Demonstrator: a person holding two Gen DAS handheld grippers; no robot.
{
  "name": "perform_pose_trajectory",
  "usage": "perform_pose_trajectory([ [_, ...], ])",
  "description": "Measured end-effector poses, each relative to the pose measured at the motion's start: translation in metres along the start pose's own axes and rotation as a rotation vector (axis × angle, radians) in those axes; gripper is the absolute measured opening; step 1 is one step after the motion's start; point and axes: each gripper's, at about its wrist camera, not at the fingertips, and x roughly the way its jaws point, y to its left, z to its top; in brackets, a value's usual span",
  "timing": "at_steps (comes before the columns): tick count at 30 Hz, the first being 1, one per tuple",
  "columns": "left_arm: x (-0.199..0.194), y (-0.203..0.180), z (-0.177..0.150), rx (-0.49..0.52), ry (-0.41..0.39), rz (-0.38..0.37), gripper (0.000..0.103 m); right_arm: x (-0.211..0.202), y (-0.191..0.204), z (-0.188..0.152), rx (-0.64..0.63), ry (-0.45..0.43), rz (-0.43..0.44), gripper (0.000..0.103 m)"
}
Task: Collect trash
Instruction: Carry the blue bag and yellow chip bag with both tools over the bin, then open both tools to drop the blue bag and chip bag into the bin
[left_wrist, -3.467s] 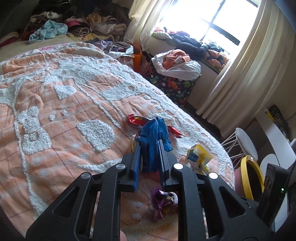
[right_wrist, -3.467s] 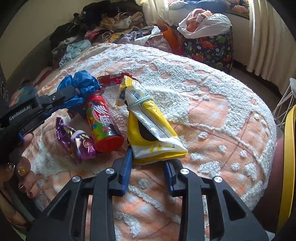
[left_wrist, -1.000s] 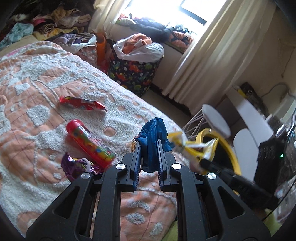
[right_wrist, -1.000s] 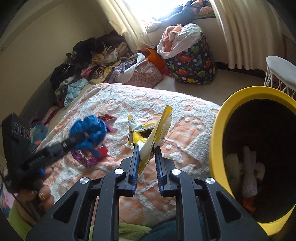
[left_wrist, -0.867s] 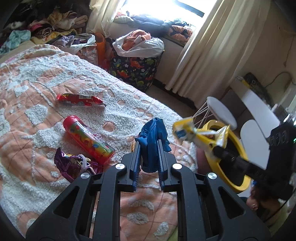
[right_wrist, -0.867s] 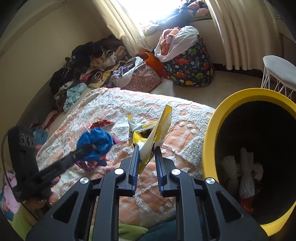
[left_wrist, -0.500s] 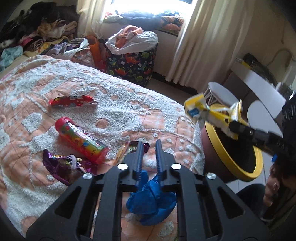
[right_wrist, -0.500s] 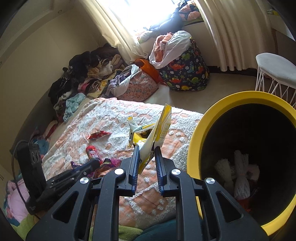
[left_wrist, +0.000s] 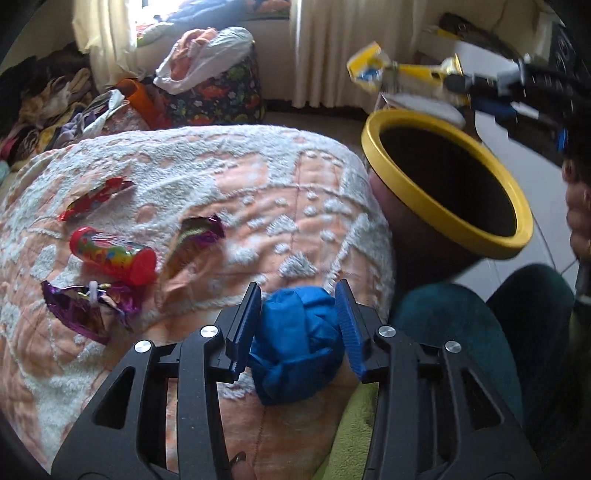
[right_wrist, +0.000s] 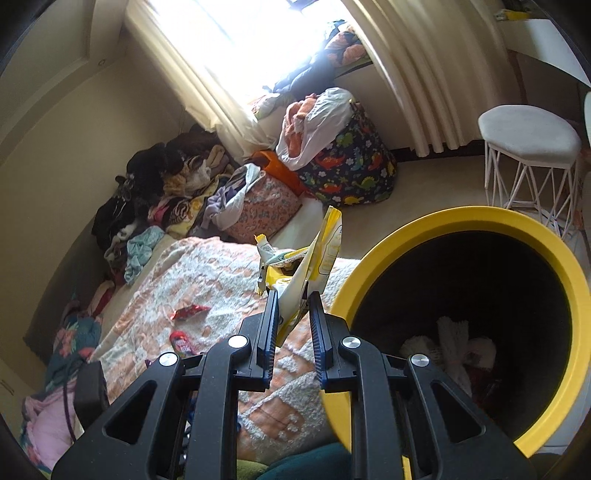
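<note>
Right now your right tool (right_wrist: 291, 325) is the nearer one to the yellow-rimmed bin (right_wrist: 569, 280), which opens just to its right. Its jaws are clamped together on the yellow snack packet (right_wrist: 314, 266), which stands up and away from the tips, long axis pointing ahead. Your left tool (left_wrist: 299, 325) hangs low over the bed (left_wrist: 258, 177), jaws opening around the crumpled blue wrapper (left_wrist: 295, 343) (the pads look clear of it), with the bin up and to its right.
</note>
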Motion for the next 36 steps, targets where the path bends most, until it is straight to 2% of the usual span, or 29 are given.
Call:
perform_pose_trajectory([
  [1, 0.002, -0.003, 0.0, 0.014, 0.01, 0.005, 0.015, -0.003, -0.005, 0.002, 0.012, -0.01, -0.004, 0.016],
  [4, 0.005, -0.015, 0.001, 0.063, 0.021, 0.025, 0.006, -0.012, -0.017, 0.005, 0.037, -0.031, -0.015, 0.016],
  [8, 0.0, -0.029, 0.01, 0.096, -0.007, 0.003, 0.004, -0.022, -0.032, 0.009, 0.073, -0.053, -0.031, 0.016],
  [18, -0.015, -0.063, 0.064, 0.008, -0.132, -0.176, 0.004, -0.039, -0.076, 0.016, 0.12, -0.056, -0.113, 0.016],
  [23, -0.007, -0.091, 0.083, 0.026, -0.147, -0.225, 0.004, -0.041, -0.095, 0.014, 0.13, -0.018, -0.167, 0.016],
  [29, 0.02, -0.126, 0.099, 0.055, -0.113, -0.267, 0.004, -0.037, -0.114, 0.009, 0.151, 0.048, -0.228, 0.019],
  [30, 0.026, -0.129, 0.102, 0.049, -0.106, -0.272, 0.006, -0.037, -0.118, 0.008, 0.167, 0.052, -0.237, 0.021],
  [32, 0.038, -0.132, 0.108, 0.026, -0.094, -0.281, 0.035, -0.039, -0.124, 0.007, 0.193, 0.047, -0.237, 0.026],
  [33, 0.044, -0.133, 0.11, 0.008, -0.084, -0.283, 0.068, -0.04, -0.127, 0.006, 0.205, 0.042, -0.241, 0.033],
  [34, 0.048, -0.131, 0.111, -0.01, -0.081, -0.281, 0.078, -0.041, -0.128, 0.007, 0.212, 0.038, -0.244, 0.038],
  [36, 0.053, -0.128, 0.111, -0.041, -0.078, -0.278, 0.082, -0.044, -0.129, 0.008, 0.219, 0.023, -0.246, 0.04],
])
